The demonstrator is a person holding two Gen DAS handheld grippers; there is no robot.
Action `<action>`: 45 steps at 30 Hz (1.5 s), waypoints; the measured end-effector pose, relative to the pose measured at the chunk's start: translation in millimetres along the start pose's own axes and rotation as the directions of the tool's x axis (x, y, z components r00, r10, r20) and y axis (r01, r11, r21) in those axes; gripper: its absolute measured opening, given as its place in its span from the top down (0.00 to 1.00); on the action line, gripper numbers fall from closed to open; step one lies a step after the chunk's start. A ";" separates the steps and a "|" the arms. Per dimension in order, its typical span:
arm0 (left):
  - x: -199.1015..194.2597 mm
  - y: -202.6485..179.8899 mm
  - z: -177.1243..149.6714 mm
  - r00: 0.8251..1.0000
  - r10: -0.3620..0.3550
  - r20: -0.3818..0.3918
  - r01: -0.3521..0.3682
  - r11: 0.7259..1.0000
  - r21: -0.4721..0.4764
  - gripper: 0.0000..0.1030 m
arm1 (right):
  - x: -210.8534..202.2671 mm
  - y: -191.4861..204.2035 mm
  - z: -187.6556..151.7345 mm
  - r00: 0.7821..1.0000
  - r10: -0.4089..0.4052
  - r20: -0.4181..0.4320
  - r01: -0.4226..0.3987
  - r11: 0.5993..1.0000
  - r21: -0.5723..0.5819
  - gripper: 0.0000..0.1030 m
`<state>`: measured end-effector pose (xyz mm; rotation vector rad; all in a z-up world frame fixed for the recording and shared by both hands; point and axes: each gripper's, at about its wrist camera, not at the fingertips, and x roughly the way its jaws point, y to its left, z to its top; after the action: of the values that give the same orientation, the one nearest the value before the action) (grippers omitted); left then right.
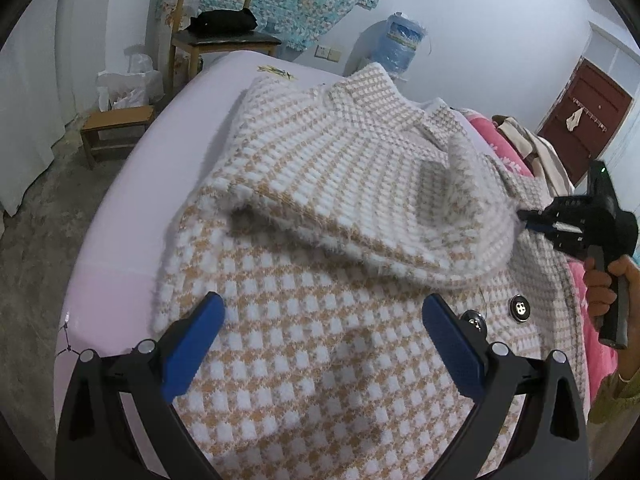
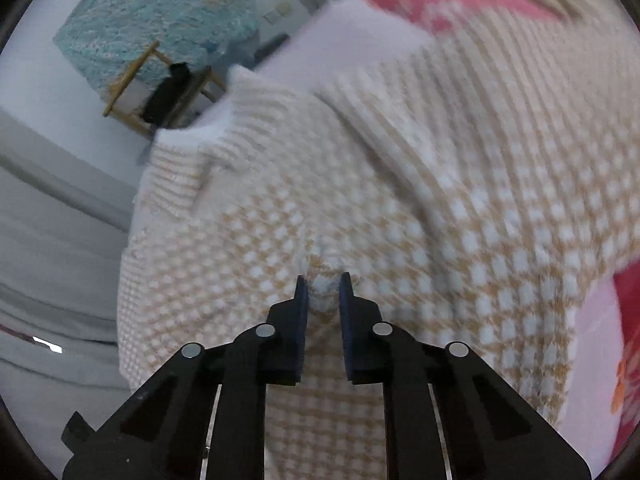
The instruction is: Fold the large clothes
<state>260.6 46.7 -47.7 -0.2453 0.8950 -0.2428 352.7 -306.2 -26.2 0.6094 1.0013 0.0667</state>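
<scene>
Right gripper (image 2: 323, 292) is nipped down on a fuzzy pinch of the knit coat (image 1: 328, 344), pads nearly together w/ a tuft of the tan-and-white check between them; seen from the left wrist cam it sits at the garment's right edge, a hand (image 1: 600, 288) round its grip. Left gripper (image 1: 322, 320) hangs over the lower front w/ blue pads spread wide, nothing between them, touching no fabric as far as I can tell. Coat lies spread on the pale pink bed (image 1: 132, 216), one sleeve (image 1: 352, 184) already laid across the chest, two dark buttons (image 1: 519, 309) showing near the right front edge. Step in hand, I'd judge: the right-side fold, edge just gripped & not yet carried over. Next move prob. calls for lifting that pinch clear and sweeping it across toward the centre, left gripper pinning or smoothing the body so the thick knit doesn't drag or bunch.
</scene>
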 end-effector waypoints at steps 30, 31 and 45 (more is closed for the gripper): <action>-37.0 9.9 21.4 0.993 0.036 0.116 -0.031 0.999 -0.045 0.05 | -68.7 15.7 -17.3 0.978 -0.149 0.144 0.174 0.967 -0.184 0.48; -41.1 11.1 26.1 0.991 0.040 0.131 -0.034 0.998 -0.046 0.05 | -67.4 14.4 -16.0 0.981 -0.142 0.133 0.166 0.967 -0.194 0.48; -1.8 31.9 126.0 0.990 0.098 0.098 -0.099 0.995 0.007 0.11 | -18.6 -13.3 -13.3 0.984 -0.178 0.013 0.176 0.963 -0.204 0.60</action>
<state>362.5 91.1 19.5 -0.1998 0.8067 -0.1431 328.8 -317.3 -23.9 0.3300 1.0354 0.0128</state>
